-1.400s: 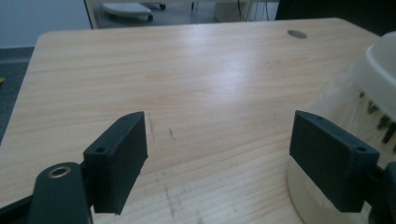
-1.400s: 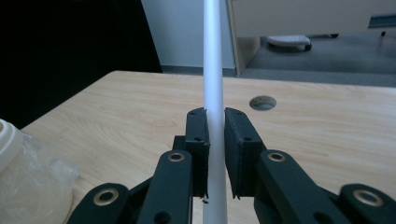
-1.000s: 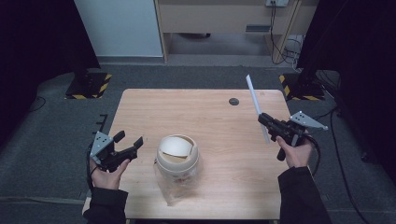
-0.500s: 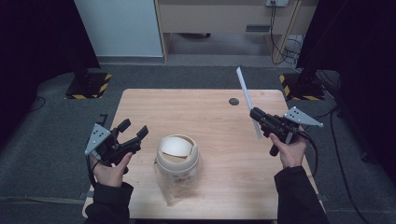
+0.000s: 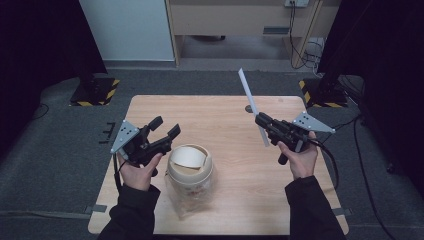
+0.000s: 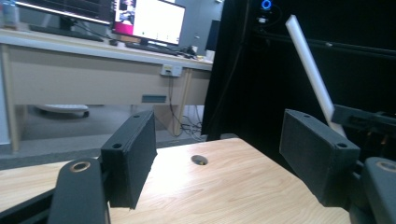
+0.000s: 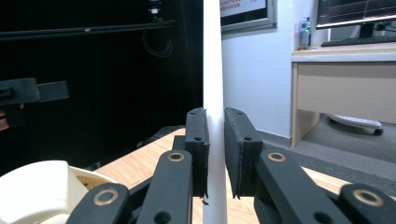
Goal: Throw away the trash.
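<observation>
From above, the pale wooden counter point(image 5: 225, 125) fills the middle of the frame, and a person's two dark-sleeved forearms come in from the bottom edge. The left black two-jaw tool point(image 5: 166, 127), held at the lower left of the counter, has its jaws spread apart with nothing between them, and it sits just beside a cream-lidded clear plastic jar point(image 5: 189, 172) at lower centre; I cannot tell whether they touch. The right black two-jaw tool point(image 5: 260, 118), at centre right, is clamped on a long thin white plastic strip point(image 5: 248, 94) that slants up toward the top of the frame, with a short end sticking out below the jaws. A small dark round hole point(image 5: 249, 108) shows in the counter near its far edge, just behind the strip. In the left gripper view, the two black jaws stand wide apart at lower left and lower right, the counter and its hole point(image 6: 199, 160) between them, and the white strip point(image 6: 309, 65) rises at upper right from the other tool. In the right gripper view, both jaws press close on the white strip point(image 7: 213, 70), which runs straight up the middle of the frame, and the cream lid of the jar point(image 7: 42, 189) shows at lower left.
</observation>
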### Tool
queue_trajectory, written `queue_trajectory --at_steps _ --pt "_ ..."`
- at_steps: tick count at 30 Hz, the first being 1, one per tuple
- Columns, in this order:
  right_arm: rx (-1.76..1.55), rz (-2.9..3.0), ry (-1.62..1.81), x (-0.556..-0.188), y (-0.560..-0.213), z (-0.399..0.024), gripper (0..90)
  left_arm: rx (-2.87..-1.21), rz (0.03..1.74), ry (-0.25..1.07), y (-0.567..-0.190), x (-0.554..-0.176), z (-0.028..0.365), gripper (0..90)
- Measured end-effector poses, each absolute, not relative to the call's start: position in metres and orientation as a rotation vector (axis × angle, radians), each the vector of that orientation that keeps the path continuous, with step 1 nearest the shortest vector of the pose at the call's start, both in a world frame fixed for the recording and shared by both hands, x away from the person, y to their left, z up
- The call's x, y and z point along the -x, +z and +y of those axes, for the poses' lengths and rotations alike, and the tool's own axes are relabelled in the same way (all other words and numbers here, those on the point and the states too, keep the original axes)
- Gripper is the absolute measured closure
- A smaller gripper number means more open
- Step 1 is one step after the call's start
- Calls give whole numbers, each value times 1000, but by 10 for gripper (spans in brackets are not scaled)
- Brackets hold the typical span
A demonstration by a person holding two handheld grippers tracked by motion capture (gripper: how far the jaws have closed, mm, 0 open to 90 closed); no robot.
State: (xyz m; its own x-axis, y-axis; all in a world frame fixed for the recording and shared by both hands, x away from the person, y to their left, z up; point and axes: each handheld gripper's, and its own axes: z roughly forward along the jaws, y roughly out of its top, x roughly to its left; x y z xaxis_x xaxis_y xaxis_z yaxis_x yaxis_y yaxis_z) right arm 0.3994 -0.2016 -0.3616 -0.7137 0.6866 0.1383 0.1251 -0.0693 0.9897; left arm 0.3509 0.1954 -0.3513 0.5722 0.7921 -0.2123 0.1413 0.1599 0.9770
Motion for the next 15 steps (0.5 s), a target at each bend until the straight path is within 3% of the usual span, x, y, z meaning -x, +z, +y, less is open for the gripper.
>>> queue_trajectory --at_steps 15 --pt "-789 1889 1879 -397 -376 -174 802 -1399 807 500 -339 -364 148 339"
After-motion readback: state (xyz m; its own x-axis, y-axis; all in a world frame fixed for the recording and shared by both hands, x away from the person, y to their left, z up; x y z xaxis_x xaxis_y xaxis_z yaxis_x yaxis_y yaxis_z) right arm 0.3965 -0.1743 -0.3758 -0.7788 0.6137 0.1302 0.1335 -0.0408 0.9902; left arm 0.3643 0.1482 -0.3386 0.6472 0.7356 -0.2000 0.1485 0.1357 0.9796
